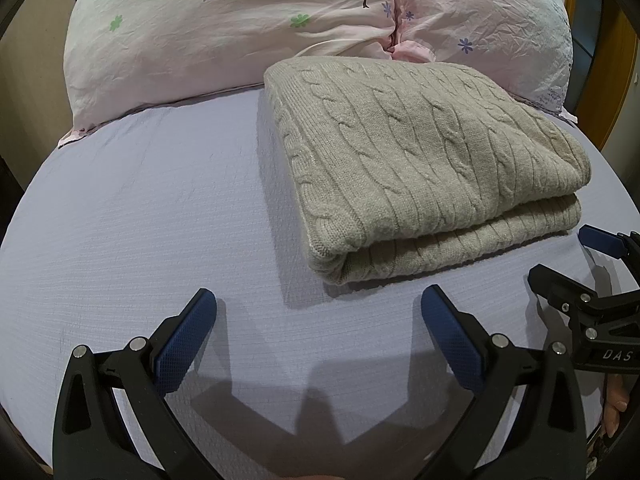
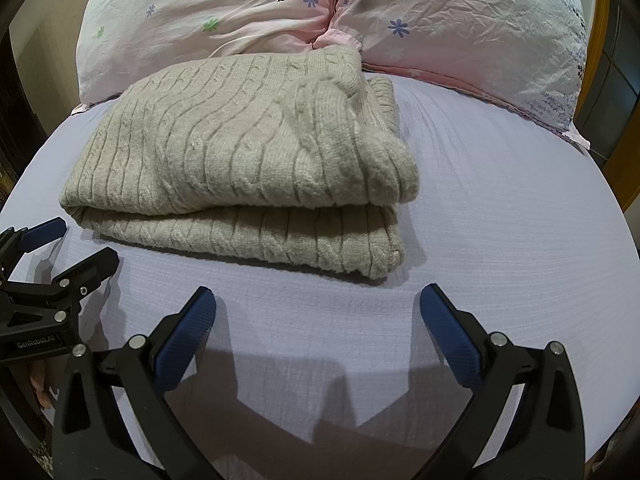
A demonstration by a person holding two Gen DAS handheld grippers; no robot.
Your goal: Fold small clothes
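Nearest the lens, my left gripper (image 1: 318, 300) has its jaws spread wide and holds nothing; my right gripper (image 2: 318, 300) is likewise wide and unloaded, both hovering over bare lavender sheet (image 1: 140, 220). In the left view the cable-knit sweater (image 1: 420, 168) lies at 1 o'clock from my gripper, just beyond the fingertips, not touching them. In the right view it lies at 11 o'clock.

Progress, as I judge it: the sweater sits as a compact stacked rectangle, so folding looks essentially done (the upper layer overhangs the lower at its right end, a possible tidy-up).

Clearances: the sweater's far edge meets the pillows (image 1: 240, 32) at 12 o'clock. Open sheet extends to 9 o'clock in the left view and to 3 o'clock in the right view. The two grippers are close neighbours.
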